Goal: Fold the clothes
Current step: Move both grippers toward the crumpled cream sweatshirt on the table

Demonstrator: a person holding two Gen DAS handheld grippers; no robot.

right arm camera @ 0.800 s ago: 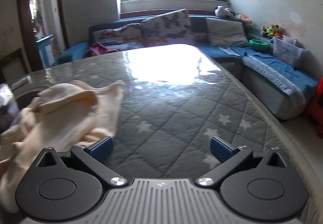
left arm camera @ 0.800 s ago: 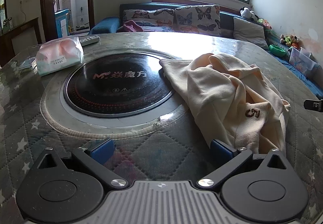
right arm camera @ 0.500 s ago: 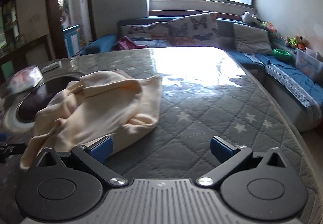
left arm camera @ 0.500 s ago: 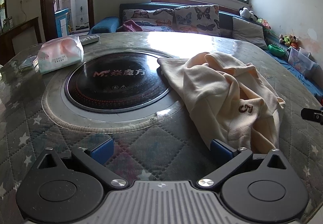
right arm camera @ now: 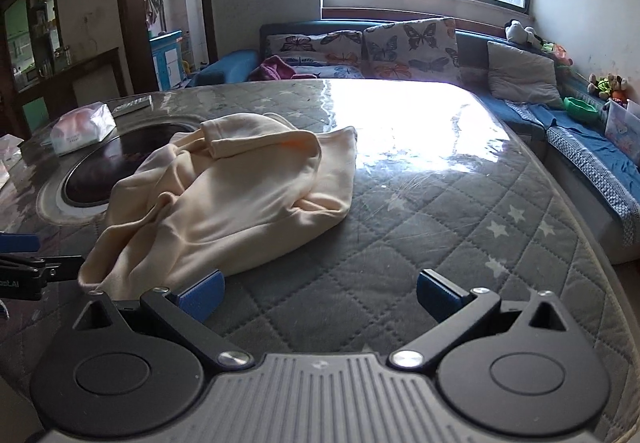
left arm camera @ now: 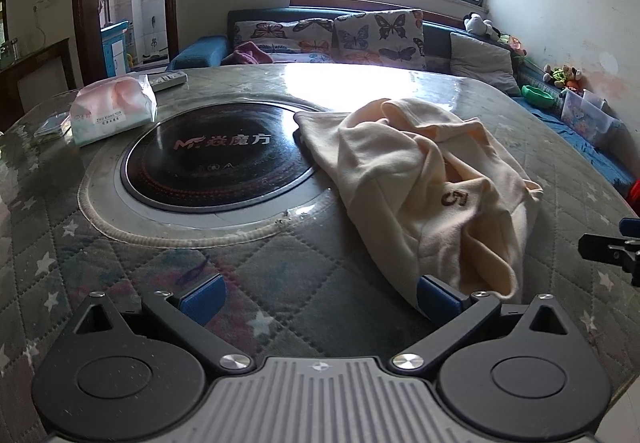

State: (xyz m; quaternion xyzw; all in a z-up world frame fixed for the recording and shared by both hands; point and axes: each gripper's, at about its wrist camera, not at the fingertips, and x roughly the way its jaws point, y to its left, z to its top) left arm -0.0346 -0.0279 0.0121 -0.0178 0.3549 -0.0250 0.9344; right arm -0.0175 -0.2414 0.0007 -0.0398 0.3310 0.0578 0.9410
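Quilted table [right arm camera: 420, 243], crumpled garment [right arm camera: 240, 195].

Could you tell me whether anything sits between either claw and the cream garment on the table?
Nothing visible does. The cream garment lies crumpled just ahead of the open left claw and open right claw, with only bare quilted table cover between.

A round counter [left arm camera: 280, 283] under a grey star-quilted cover and clear plastic sheet carries a crumpled cream garment [left arm camera: 432, 183] overlapping a black inset cooktop [left arm camera: 208, 163], with a pink tissue pack [left arm camera: 112, 111] and a remote control [left arm camera: 170, 78] at its far left edge.
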